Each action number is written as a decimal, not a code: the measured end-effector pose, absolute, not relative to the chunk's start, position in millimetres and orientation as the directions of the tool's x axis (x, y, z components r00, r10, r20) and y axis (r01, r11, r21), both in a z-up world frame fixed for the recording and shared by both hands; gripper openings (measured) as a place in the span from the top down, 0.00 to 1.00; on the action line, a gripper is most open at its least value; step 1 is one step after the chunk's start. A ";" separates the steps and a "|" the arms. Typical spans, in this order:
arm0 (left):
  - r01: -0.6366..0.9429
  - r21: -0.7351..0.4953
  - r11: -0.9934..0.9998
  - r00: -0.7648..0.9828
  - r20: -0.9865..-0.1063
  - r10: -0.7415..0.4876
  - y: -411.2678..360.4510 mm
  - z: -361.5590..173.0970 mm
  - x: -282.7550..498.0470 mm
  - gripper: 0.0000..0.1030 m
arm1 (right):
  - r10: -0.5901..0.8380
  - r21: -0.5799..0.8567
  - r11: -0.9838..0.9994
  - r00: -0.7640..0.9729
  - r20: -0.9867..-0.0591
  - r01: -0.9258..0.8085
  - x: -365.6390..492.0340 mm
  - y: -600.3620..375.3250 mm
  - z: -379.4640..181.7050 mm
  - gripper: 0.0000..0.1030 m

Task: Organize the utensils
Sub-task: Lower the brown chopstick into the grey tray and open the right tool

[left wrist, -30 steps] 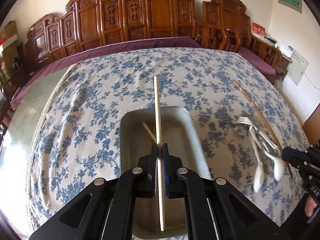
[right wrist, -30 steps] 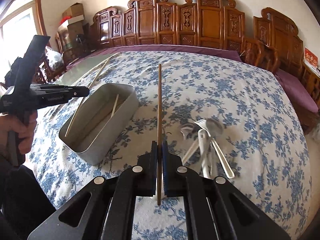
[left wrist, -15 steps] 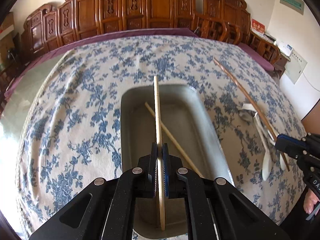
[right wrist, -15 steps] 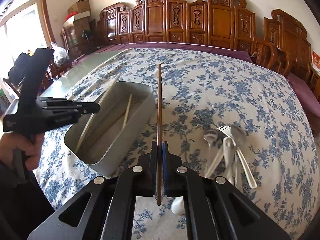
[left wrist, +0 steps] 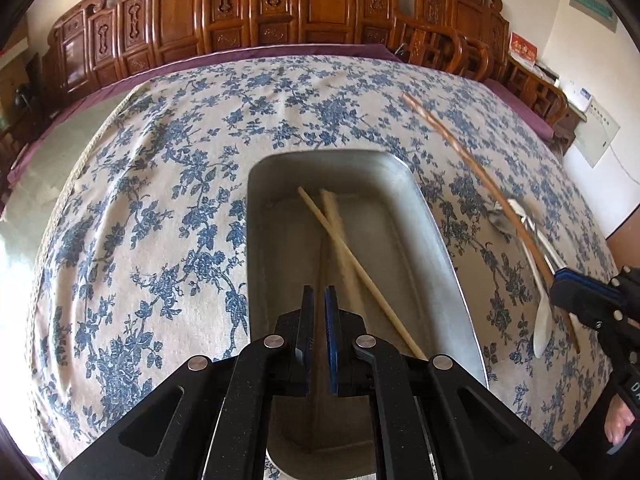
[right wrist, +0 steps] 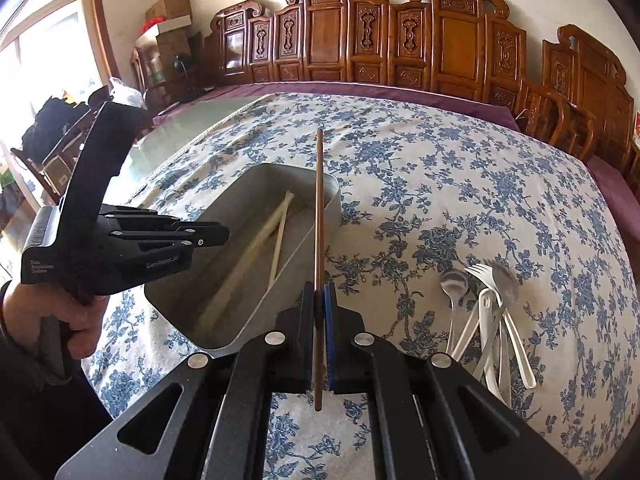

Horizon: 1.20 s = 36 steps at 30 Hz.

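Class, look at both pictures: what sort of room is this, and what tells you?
Probably a home dining room: carved wooden chairs line the wall beyond a table under a blue floral tablecloth, with spoons and forks lying on it.

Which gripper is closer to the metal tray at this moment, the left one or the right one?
Left. The left gripper hangs directly over the metal tray, fingers slightly apart and holding nothing. The right gripper is beside the tray, holding a brown chopstick.
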State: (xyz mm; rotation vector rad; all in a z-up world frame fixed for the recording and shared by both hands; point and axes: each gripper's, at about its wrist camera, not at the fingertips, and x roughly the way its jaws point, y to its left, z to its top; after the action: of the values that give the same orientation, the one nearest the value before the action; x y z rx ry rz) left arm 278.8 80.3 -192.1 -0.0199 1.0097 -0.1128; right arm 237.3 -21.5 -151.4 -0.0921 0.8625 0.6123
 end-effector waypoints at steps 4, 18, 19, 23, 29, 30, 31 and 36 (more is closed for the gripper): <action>0.076 -0.085 0.993 0.562 -0.819 -0.113 88.7 -177.7 274.5 0.95 | 0.479 0.187 0.823 0.478 -0.736 -0.536 237.4 -12.5 -148.5 0.94; 0.003 -0.117 0.993 0.643 -0.760 -0.091 135.2 -144.8 267.0 0.95 | 0.522 0.287 0.801 0.378 -0.765 -0.525 249.9 44.3 -166.7 0.94; -0.002 -0.118 0.993 0.646 -0.759 -0.089 137.4 -143.8 267.1 0.95 | 0.524 0.297 0.801 0.368 -0.768 -0.519 251.9 48.2 -169.7 0.94; -0.013 -0.134 0.991 0.647 -0.756 -0.094 141.5 -142.7 267.4 0.95 | 0.521 0.323 0.808 0.342 -0.782 -0.493 256.9 58.1 -179.9 0.94; -0.012 -0.130 0.991 0.649 -0.755 -0.091 141.6 -142.8 267.4 0.95 | 0.516 0.337 0.813 0.319 -0.795 -0.475 256.3 64.4 -190.8 0.94; -0.011 -0.130 0.991 0.649 -0.755 -0.092 141.4 -142.7 267.3 0.95 | 0.515 0.337 0.813 0.316 -0.797 -0.475 255.2 64.7 -191.8 0.94; -0.010 -0.129 0.992 0.649 -0.755 -0.091 141.1 -142.4 267.3 0.95 | 0.515 0.337 0.813 0.315 -0.797 -0.475 253.7 64.7 -192.7 0.94; -0.007 -0.125 0.992 0.650 -0.754 -0.091 140.0 -142.4 266.8 0.95 | 0.525 0.332 0.804 0.326 -0.787 -0.493 251.6 64.7 -193.0 0.92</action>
State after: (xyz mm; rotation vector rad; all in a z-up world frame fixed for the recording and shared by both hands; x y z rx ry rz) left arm 266.8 140.0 -142.4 -0.1200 0.8622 -0.0478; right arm 251.6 64.7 -193.0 0.0349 1.0447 0.6667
